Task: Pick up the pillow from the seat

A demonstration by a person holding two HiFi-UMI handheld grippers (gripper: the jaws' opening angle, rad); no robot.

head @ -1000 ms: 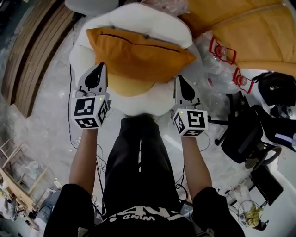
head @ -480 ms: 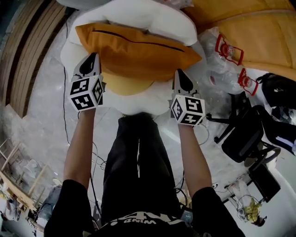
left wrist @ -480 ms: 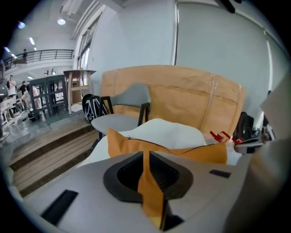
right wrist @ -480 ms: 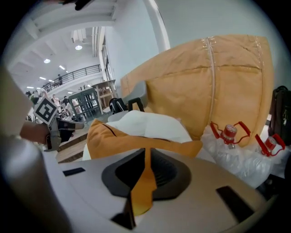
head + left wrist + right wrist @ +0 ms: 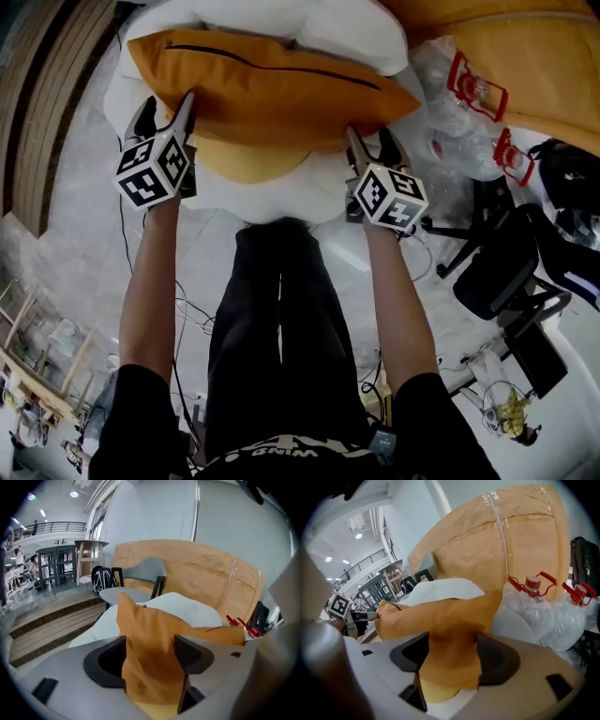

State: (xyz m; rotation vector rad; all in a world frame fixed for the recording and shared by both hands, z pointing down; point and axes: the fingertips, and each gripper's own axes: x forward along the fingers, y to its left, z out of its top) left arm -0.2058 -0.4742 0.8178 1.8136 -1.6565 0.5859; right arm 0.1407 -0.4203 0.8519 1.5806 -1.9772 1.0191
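Nearby, wrapped bottles flank the white seat; our left gripper and right gripper are opening wide, the orange pillow between their jaws.

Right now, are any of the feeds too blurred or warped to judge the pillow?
Head view: pillow sharp and evenly lit, though the fisheye bends the edges. Left gripper view: dark corners, pillow fabric near the lens slightly soft, no glare. Right gripper view: same curved distortion, lower left foreground blurred.

Steep overhead — two low close-ups, shared pillow
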